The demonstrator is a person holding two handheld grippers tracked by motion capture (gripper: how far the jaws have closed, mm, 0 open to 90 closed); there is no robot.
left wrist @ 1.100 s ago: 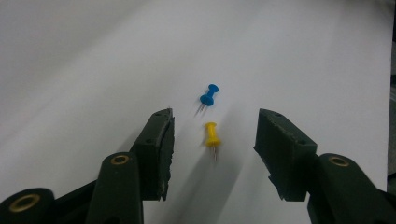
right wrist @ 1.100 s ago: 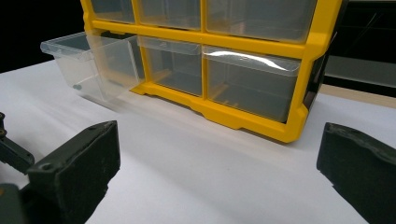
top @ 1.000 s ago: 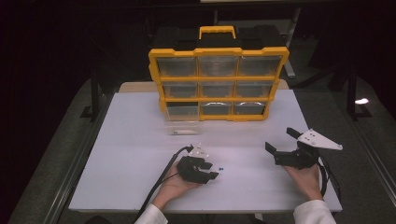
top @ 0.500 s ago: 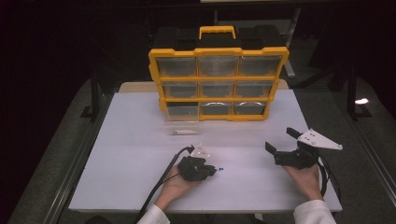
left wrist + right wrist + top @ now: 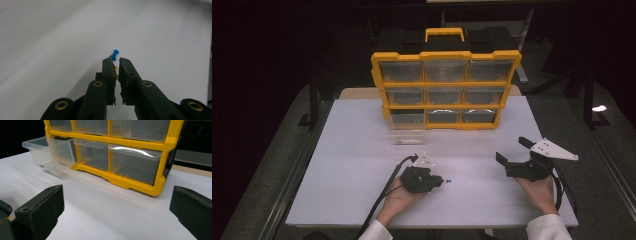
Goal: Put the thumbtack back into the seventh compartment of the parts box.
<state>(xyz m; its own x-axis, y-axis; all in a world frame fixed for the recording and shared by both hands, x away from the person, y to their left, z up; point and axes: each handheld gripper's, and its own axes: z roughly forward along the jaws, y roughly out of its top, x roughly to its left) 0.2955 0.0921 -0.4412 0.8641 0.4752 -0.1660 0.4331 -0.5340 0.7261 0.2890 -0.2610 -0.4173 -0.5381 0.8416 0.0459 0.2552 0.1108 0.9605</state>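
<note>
We see the left hand-held gripper (image 5: 115, 65) low over the white desk (image 5: 362, 200), its jaws drawn narrow around a small yellow piece (image 5: 116, 70), apparently a pushpin, wedged between them, though little of it shows. A blue pushpin (image 5: 114, 54) lies on the desk just beyond the jaw tips, apart from them; in the high view the same blue pin (image 5: 448, 180) sits just beside that gripper, on the side away from the yellow organizer (image 5: 445, 85). A few pale pins (image 5: 427, 161) are scattered between the gripper and the organizer. The organizer stands upright at the far end of the desk, and its lower-left clear drawer (image 5: 405, 136) is pulled out toward us, with one small dark item (image 5: 41, 166) on its floor. The right hand-held gripper (image 5: 513, 155) waits to the right of the pins with its jaws wide and nothing between them. We judge the sorting barely begun: one pin seems gripped but not yet carried to the open drawer, and the blue and pale pins are left to collect.
</note>
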